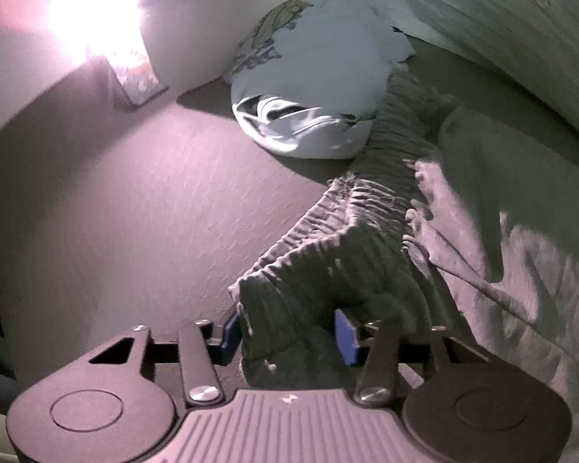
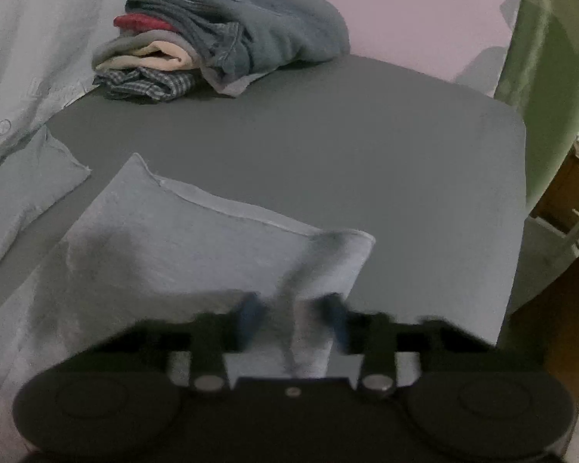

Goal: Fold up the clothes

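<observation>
- The grey garment (image 1: pixel 366 231) is spread on the bed (image 1: pixel 135 212), its gathered waistband lying just beside the white pillow (image 1: pixel 308 77).
- A bunched end of the waistband is clamped between the blue fingers (image 1: pixel 347 332) of the left gripper (image 1: pixel 289 332).
- In the right wrist view, a leg hem corner of the garment (image 2: pixel 308 308) is pinched narrowly by the right gripper (image 2: pixel 293 320).
- A pile of clothes (image 2: pixel 212 46) is seen at the far edge of the bed (image 2: pixel 366 154), well apart from the garment.
</observation>
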The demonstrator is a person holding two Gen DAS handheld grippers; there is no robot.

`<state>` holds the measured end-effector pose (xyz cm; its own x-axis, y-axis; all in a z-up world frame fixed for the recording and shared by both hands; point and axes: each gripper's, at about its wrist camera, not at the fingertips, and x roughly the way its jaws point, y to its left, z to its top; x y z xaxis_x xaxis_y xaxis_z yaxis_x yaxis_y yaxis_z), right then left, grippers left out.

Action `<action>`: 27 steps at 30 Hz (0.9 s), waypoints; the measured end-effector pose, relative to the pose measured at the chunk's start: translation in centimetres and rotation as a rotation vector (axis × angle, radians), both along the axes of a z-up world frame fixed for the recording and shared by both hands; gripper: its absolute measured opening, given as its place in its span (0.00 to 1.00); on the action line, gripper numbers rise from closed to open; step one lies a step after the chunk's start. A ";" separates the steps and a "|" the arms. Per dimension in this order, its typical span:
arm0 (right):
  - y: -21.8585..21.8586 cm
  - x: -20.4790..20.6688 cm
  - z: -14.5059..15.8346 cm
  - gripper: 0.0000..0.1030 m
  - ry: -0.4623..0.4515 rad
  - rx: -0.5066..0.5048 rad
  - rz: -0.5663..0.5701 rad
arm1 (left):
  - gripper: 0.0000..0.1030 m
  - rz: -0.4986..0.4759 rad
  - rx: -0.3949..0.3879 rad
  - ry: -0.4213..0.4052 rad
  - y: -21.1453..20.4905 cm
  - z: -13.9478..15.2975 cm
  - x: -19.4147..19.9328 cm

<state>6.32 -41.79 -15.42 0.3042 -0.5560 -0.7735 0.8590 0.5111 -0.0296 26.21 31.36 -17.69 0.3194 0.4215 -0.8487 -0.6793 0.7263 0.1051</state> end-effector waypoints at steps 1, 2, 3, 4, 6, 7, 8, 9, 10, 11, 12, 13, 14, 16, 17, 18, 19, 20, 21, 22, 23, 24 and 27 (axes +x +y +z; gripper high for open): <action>0.1 0.1 0.3 0.02 0.004 0.000 -0.004 | 0.41 0.005 0.007 0.002 -0.2 0.0 0.1; 0.2 0.2 0.7 0.02 0.005 -0.003 -0.007 | 0.34 0.023 0.009 0.001 -0.1 0.1 0.1; 0.6 0.0 1.4 0.02 -0.009 -0.023 -0.006 | 0.26 0.050 0.000 -0.004 0.1 0.3 0.1; 0.9 -0.2 2.0 0.01 -0.023 -0.042 -0.004 | 0.23 0.079 -0.018 -0.011 0.4 0.5 0.2; 1.2 -0.5 3.4 0.01 -0.046 -0.075 0.004 | 0.13 0.120 -0.059 -0.041 1.0 1.4 0.2; 1.3 -0.7 4.1 0.01 -0.059 -0.089 0.007 | 0.12 0.138 -0.080 -0.058 1.3 1.9 0.3; 1.2 -0.9 5.0 0.01 -0.085 -0.089 0.006 | 0.11 0.152 -0.092 -0.072 1.6 2.5 0.3; 1.2 -1.1 5.9 0.01 -0.111 -0.090 0.004 | 0.11 0.161 -0.097 -0.085 1.8 3.0 0.3; 1.2 -1.4 6.8 0.01 -0.136 -0.090 0.002 | 0.11 0.171 -0.095 -0.105 2.0 3.6 0.3; 1.2 -1.6 7.6 0.01 -0.162 -0.090 0.000 | 0.11 0.180 -0.089 -0.130 2.2 4.3 0.3; 1.1 -1.9 8.5 0.01 -0.188 -0.091 -0.002 | 0.11 0.194 -0.097 -0.153 2.6 5.0 0.2; 1.1 -2.1 9.3 0.01 -0.210 -0.092 -0.003 | 0.10 0.207 -0.113 -0.170 2.9 5.6 0.0; 1.2 -1.9 9.9 0.01 -0.211 -0.102 0.001 | 0.10 0.218 -0.125 -0.185 3.1 6.1 -0.1; 1.6 -1.3 10.4 0.01 -0.184 -0.130 0.019 | 0.10 0.236 -0.134 -0.196 3.4 6.7 -0.2; 1.8 -1.0 10.6 0.01 -0.170 -0.143 0.028 | 0.10 0.245 -0.138 -0.198 3.5 6.9 -0.3; 2.0 -0.8 10.8 0.01 -0.166 -0.146 0.032 | 0.10 0.258 -0.146 -0.201 3.6 7.0 -0.5; 2.1 -0.6 11.1 0.01 -0.167 -0.145 0.031 | 0.10 0.276 -0.159 -0.209 3.8 7.1 -0.7; 2.1 -0.4 11.4 0.01 -0.174 -0.141 0.027 | 0.10 0.295 -0.171 -0.220 4.0 7.2 -1.0; 2.1 -0.2 11.7 0.01 -0.182 -0.137 0.023 | 0.10 0.311 -0.184 -0.237 4.3 7.3 -1.2; 2.0 0.3 12.2 0.01 -0.199 -0.136 0.013 | 0.10 0.320 -0.203 -0.256 4.5 7.5 -1.3; 1.9 0.7 12.7 0.01 -0.216 -0.135 0.004 | 0.10 0.331 -0.225 -0.272 4.8 7.8 -1.3; 1.8 1.5 13.3 0.01 -0.229 -0.130 0.002 | 0.10 0.349 -0.245 -0.286 5.0 8.1 -1.2; 1.0 5.3 14.9 0.01 -0.254 -0.128 0.015 | 0.09 0.389 -0.301 -0.334 5.5 9.0 0.3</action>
<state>11.60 -40.80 -0.51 0.4883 -0.6379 -0.5955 0.8394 0.5301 0.1204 26.52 36.86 -8.67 0.4598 0.3176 -0.8293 -0.8625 0.3819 -0.3320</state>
